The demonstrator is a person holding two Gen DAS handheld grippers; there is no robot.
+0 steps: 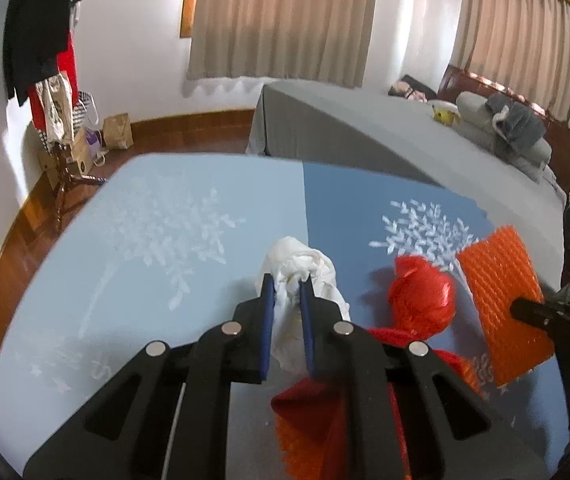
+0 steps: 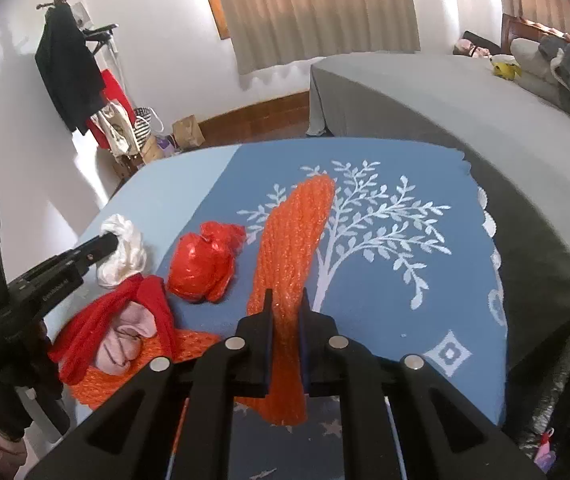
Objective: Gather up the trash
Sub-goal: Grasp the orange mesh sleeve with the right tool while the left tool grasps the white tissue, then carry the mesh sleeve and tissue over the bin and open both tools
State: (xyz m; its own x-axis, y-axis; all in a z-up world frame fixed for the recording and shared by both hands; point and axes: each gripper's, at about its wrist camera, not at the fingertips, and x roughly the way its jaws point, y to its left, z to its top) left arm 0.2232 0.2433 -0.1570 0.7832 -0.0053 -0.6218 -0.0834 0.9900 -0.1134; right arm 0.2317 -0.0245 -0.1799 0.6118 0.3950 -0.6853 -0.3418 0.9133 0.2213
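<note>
My left gripper [image 1: 287,284] is shut on a crumpled white paper wad [image 1: 305,264] just above the blue tablecloth; it shows in the right wrist view too [image 2: 123,248]. My right gripper [image 2: 285,300] is shut on a strip of orange bubble wrap [image 2: 297,240], seen in the left wrist view as an orange sheet [image 1: 501,300]. A crumpled red plastic bag [image 2: 205,268] [image 1: 421,300] lies between them. A red net bag [image 2: 117,320] with pink stuff inside and more orange wrap [image 2: 125,376] lies at the table's near left.
The table has a light and dark blue cloth with white tree prints [image 2: 385,220]. A grey bed [image 2: 445,92] stands behind it. A coat rack with clothes and bags [image 2: 73,68] stands at the left wall. A black bag [image 2: 565,380] hangs at the table's right edge.
</note>
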